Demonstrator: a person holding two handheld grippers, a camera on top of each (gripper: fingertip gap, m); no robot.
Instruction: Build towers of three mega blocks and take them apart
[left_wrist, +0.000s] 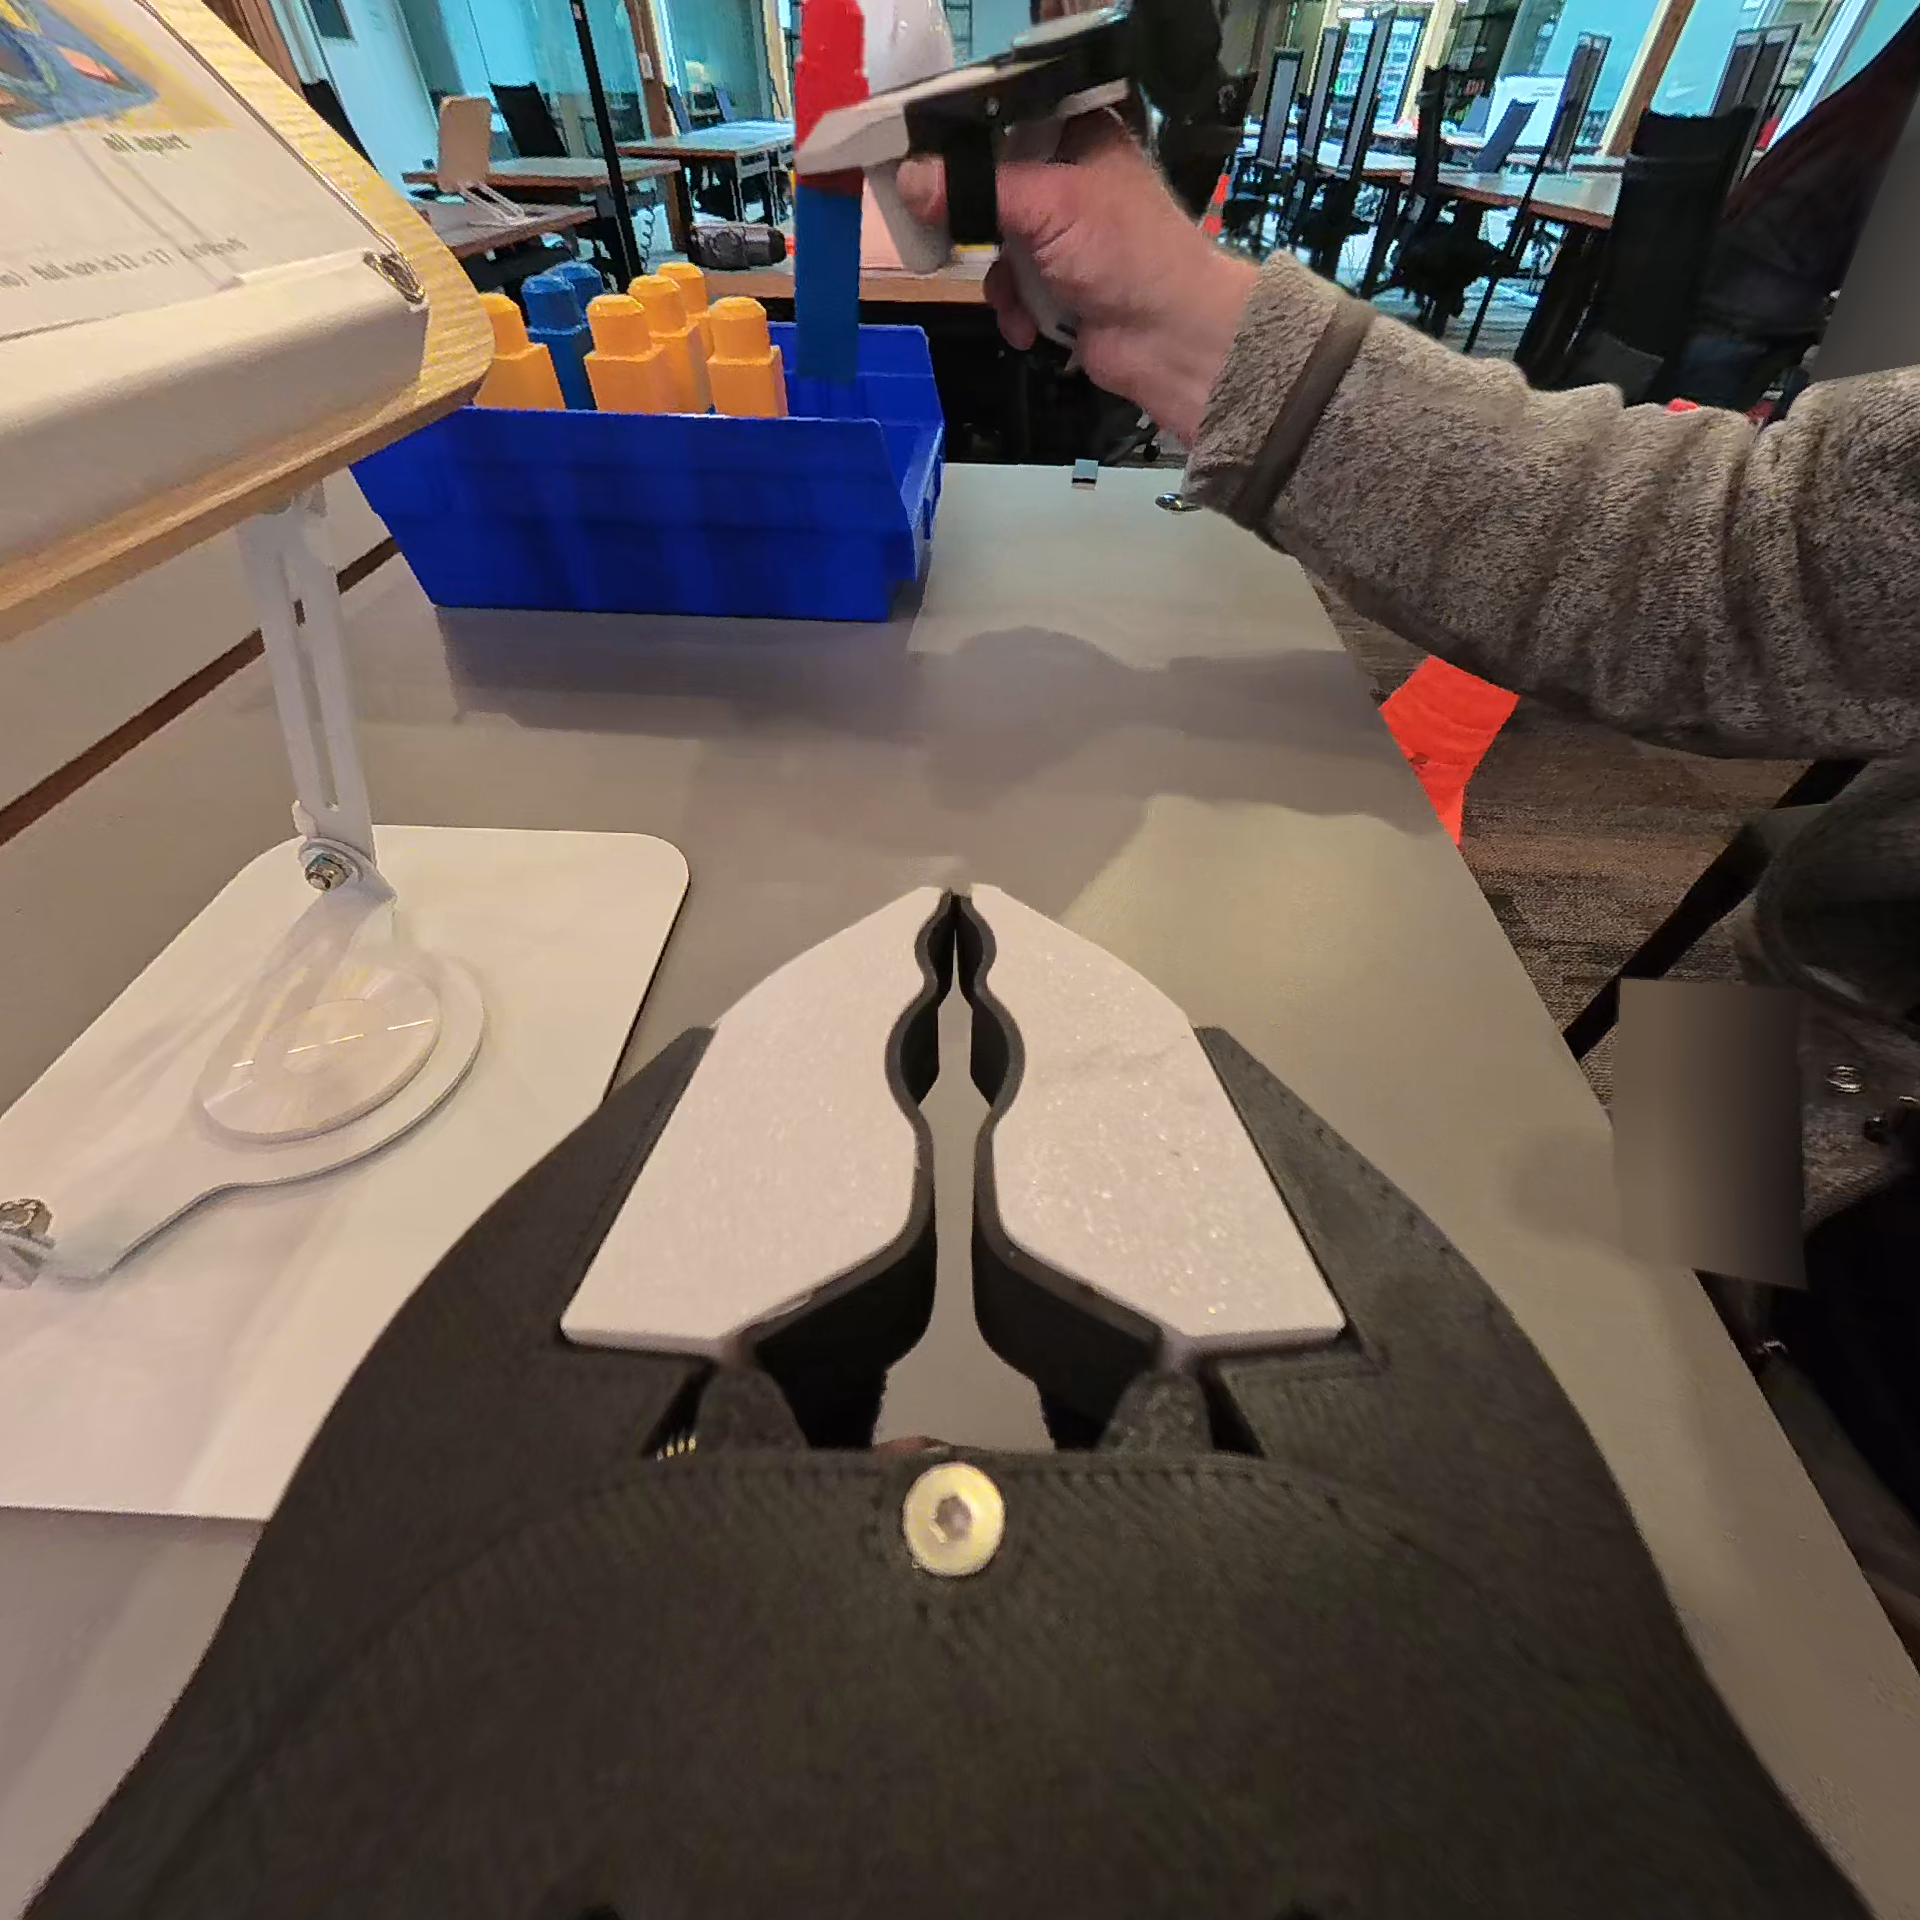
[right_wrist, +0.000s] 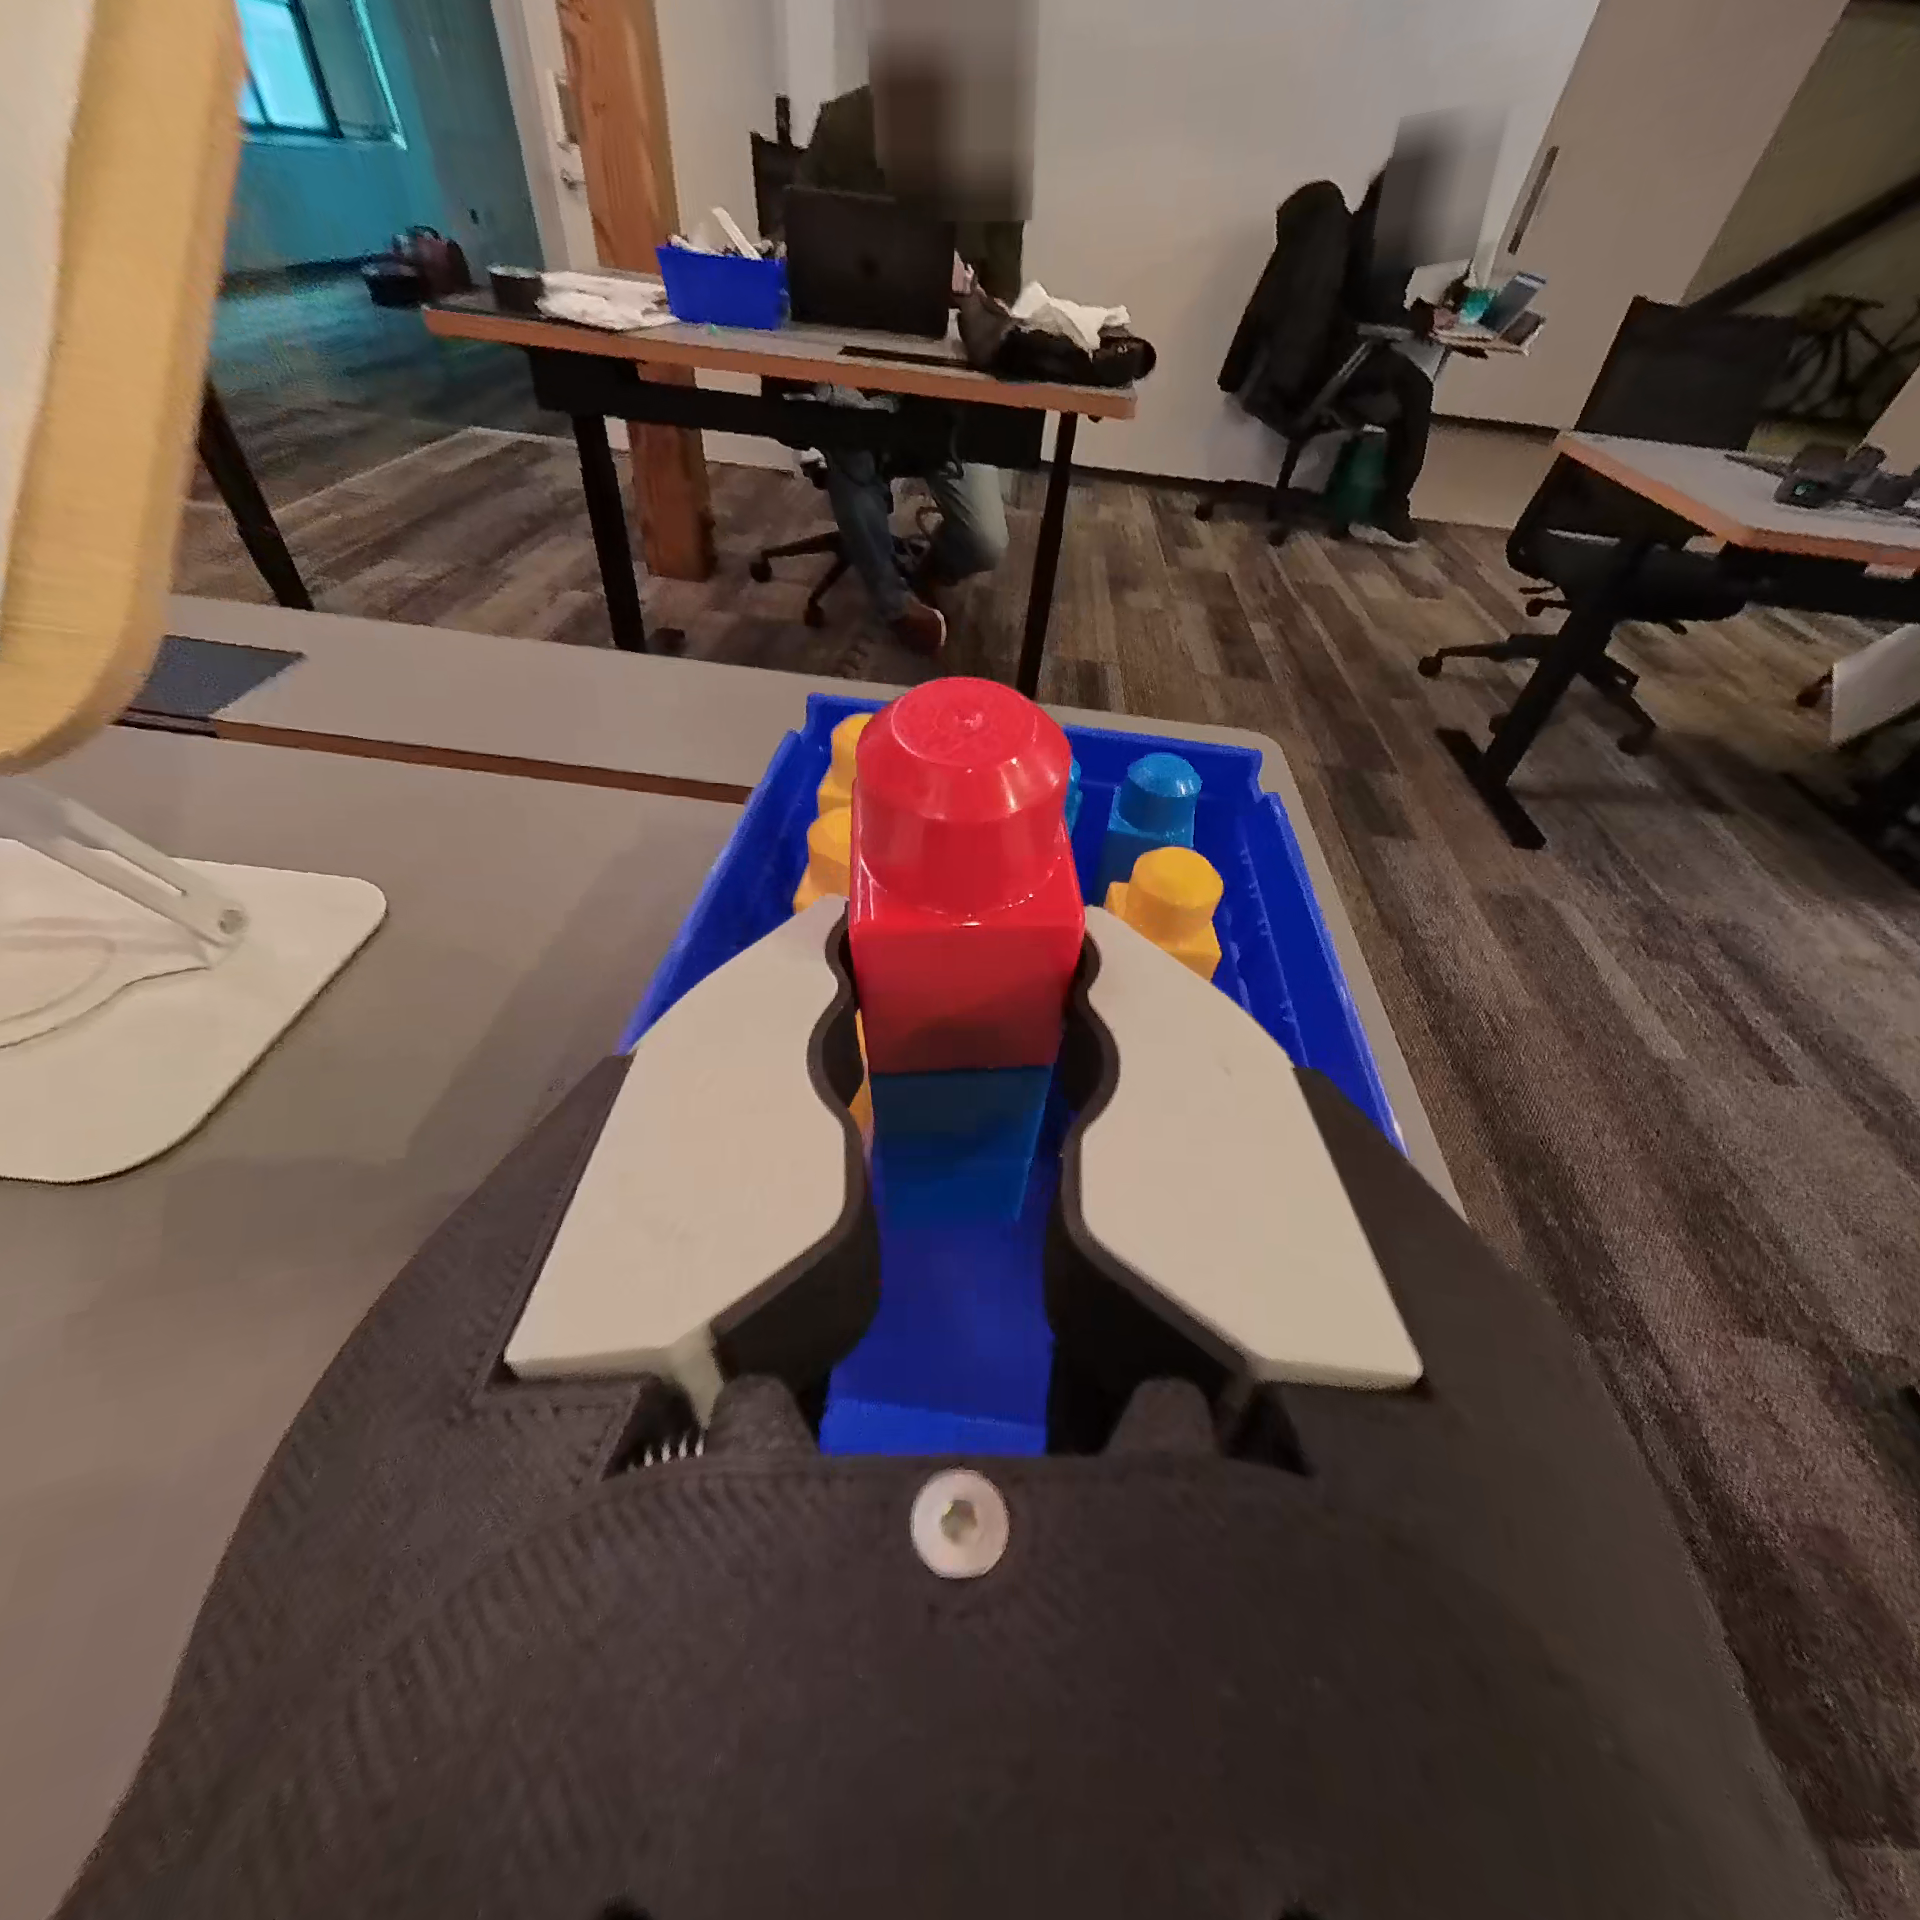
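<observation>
My right gripper is shut on the red top block of a tower with blue blocks under it. It holds the tower upright over the blue bin. The left wrist view shows that gripper clamping the red block, with the blue blocks reaching down into the bin. Several orange blocks and a blue one stand in the bin. My left gripper is shut with nothing between its pads, low over the grey table.
A document stand with a white base and a wood-edged board occupies the table's left side. A person's sleeved arm reaches across at the right. The table's right edge drops to carpet. Desks and chairs stand beyond. Across from one pair of fingers to the other is roughly 45 centimeters.
</observation>
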